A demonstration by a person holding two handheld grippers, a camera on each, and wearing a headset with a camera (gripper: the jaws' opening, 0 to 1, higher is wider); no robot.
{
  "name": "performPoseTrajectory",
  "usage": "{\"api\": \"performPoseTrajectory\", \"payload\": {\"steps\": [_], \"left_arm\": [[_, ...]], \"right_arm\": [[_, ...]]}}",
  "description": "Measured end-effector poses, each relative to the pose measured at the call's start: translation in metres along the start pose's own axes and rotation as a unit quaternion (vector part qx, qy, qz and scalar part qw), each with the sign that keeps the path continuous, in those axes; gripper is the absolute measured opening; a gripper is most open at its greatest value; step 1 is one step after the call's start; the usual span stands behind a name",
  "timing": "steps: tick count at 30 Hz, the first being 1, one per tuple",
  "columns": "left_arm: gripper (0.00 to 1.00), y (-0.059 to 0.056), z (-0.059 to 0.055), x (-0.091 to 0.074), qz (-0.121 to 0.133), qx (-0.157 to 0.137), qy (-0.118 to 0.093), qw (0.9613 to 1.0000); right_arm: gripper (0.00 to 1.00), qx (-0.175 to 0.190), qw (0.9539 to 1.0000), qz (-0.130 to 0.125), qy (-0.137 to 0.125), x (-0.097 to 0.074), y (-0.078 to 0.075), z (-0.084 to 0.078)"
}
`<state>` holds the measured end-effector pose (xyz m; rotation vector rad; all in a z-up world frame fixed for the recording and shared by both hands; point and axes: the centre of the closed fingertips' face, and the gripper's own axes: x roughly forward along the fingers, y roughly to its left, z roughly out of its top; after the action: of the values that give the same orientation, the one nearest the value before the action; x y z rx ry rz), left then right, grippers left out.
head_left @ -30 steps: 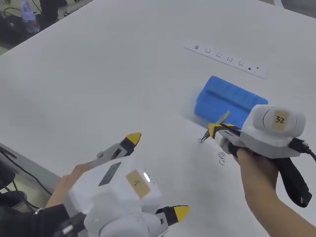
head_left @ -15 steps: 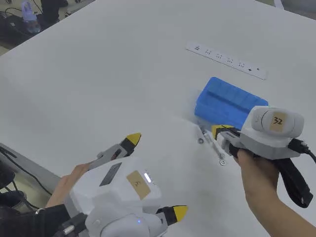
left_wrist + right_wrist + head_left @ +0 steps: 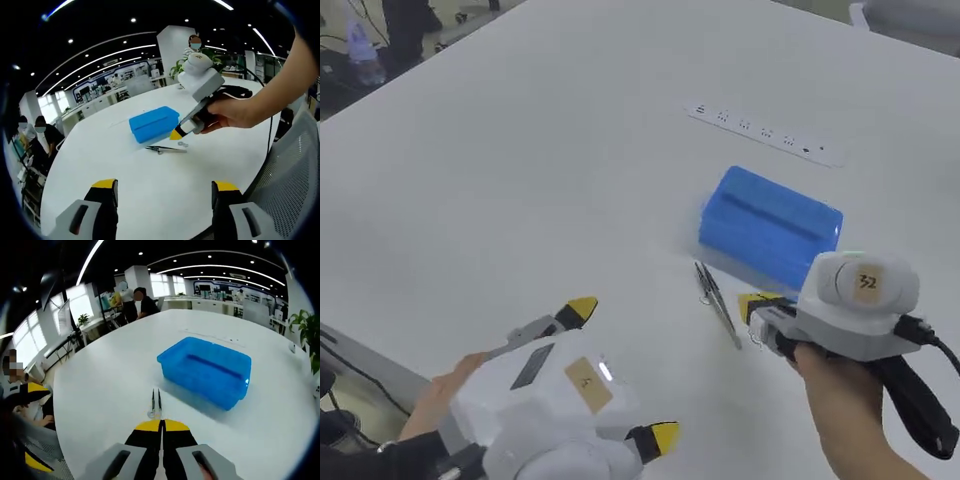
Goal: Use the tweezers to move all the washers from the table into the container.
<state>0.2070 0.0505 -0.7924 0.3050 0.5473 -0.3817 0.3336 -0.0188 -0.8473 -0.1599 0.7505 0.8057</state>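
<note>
Metal tweezers point(image 3: 717, 303) lie flat on the white table point(image 3: 520, 180), just in front of the blue container point(image 3: 770, 228). My right gripper point(image 3: 752, 303) is shut and empty, its yellow tips close behind the tweezers point(image 3: 156, 401). One small washer point(image 3: 150, 414) rests beside the tweezers' near end. In the left gripper view two washers point(image 3: 182, 144) lie by the right gripper's tip point(image 3: 176, 134), next to the tweezers point(image 3: 165, 148). My left gripper point(image 3: 622, 372) is open and empty at the table's near edge, well short of the container point(image 3: 152, 122).
A white power strip point(image 3: 763, 133) lies beyond the container. The table edge point(image 3: 360, 350) runs close past my left gripper. People sit at a desk in the background point(image 3: 132, 302), and a mesh chair point(image 3: 295, 170) stands at the right.
The right gripper has let go of the tweezers, which now lie flat on the table, and it has drawn back a little. The left gripper stays open.
</note>
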Motion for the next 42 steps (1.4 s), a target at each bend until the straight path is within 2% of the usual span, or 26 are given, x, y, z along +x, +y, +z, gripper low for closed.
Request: {"api": "performPoseTrajectory", "payload": {"steps": [2,5,7,8,9,10,11,12,13,16,20,21,22,23,25,26,28,31,33,35,39,41,42], "left_arm": [[0.76,-0.002,0.000,0.000,-0.006,-0.006,0.001,1.0000],[0.73,-0.002,0.000,0.000,-0.006,-0.002,0.003,1.0000],[0.73,-0.003,-0.002,0.000,-0.006,0.005,0.007,1.0000],[0.73,-0.004,-0.002,0.000,-0.006,0.007,0.007,0.9999],[0.72,-0.004,-0.001,0.000,-0.006,0.009,0.006,0.9999],[0.72,-0.004,-0.001,0.000,-0.006,0.009,0.006,0.9999],[0.72,-0.004,-0.002,0.000,-0.008,0.008,0.007,0.9999],[0.72,-0.004,-0.002,-0.001,-0.009,0.007,0.009,0.9999],[0.72,-0.004,-0.002,-0.001,-0.010,0.004,0.008,0.9999],[0.71,-0.003,-0.001,-0.002,-0.013,-0.001,0.008,0.9999],[0.70,0.001,0.009,0.001,-0.020,-0.003,0.001,0.9998],[0.70,0.002,0.012,0.003,-0.021,-0.001,-0.001,0.9998],[0.70,0.004,0.016,0.006,-0.024,0.005,-0.002,0.9997],[0.70,0.005,0.018,0.008,-0.025,0.009,-0.003,0.9996],[0.70,0.009,0.025,0.012,-0.029,0.016,-0.008,0.9994],[0.70,0.011,0.029,0.015,-0.035,0.017,-0.010,0.9992],[0.70,0.012,0.033,0.022,-0.048,0.024,-0.010,0.9985],[0.70,0.014,0.033,0.030,-0.060,0.050,-0.005,0.9969],[0.70,0.016,0.032,0.038,-0.067,0.064,0.001,0.9957],[0.69,0.017,0.031,0.042,-0.070,0.067,0.003,0.9953],[0.69,0.017,0.030,0.047,-0.075,0.066,0.006,0.9949],[0.68,0.017,0.028,0.049,-0.079,0.065,0.009,0.9948],[0.68,0.017,0.027,0.050,-0.080,0.065,0.010,0.9946]], "right_arm": [[0.00,-0.009,0.9998,0.003,0.018,0.000,0.004,-0.014],[0.05,-0.028,0.9993,0.003,0.025,-0.001,0.012,-0.024],[0.04,-0.041,0.9983,-0.003,0.042,0.001,0.013,-0.033],[0.03,-0.056,0.9981,-0.014,0.023,0.000,0.010,-0.026],[0.00,-0.074,0.9959,-0.034,0.038,-0.001,0.006,-0.030],[0.00,-0.090,0.9943,-0.039,0.042,-0.001,0.004,-0.029],[0.00,-0.094,0.9937,-0.034,0.051,0.001,0.007,-0.032],[0.00,-0.102,0.9935,-0.029,0.040,0.002,0.008,-0.029],[0.00,-0.116,0.9918,-0.033,0.041,0.003,0.007,-0.029],[0.00,-0.127,0.9906,-0.030,0.043,0.005,0.008,-0.028],[0.00,-0.141,0.9888,-0.026,0.042,0.007,0.007,-0.026],[0.00,-0.136,0.9889,-0.037,0.048,0.009,0.002,-0.027],[0.00,-0.125,0.9900,-0.030,0.058,0.009,0.003,-0.031],[0.01,-0.107,0.9929,-0.017,0.049,0.011,0.007,-0.031],[0.03,-0.104,0.9928,-0.019,0.055,0.012,0.005,-0.036],[0.03,-0.106,0.9931,-0.022,0.046,0.009,0.004,-0.032],[0.03,-0.093,0.9946,-0.017,0.044,0.011,0.007,-0.031],[0.06,-0.099,0.9939,-0.018,0.045,0.013,0.011,-0.030],[0.08,-0.090,0.9948,-0.018,0.045,0.015,0.012,-0.028],[0.10,-0.079,0.9958,-0.019,0.042,0.019,0.011,-0.025],[0.10,-0.084,0.9952,-0.024,0.044,0.027,0.008,-0.018],[0.05,-0.103,0.9928,-0.037,0.048,0.030,0.004,-0.015],[0.03,-0.104,0.9918,-0.042,0.061,0.029,0.003,-0.019]]}}
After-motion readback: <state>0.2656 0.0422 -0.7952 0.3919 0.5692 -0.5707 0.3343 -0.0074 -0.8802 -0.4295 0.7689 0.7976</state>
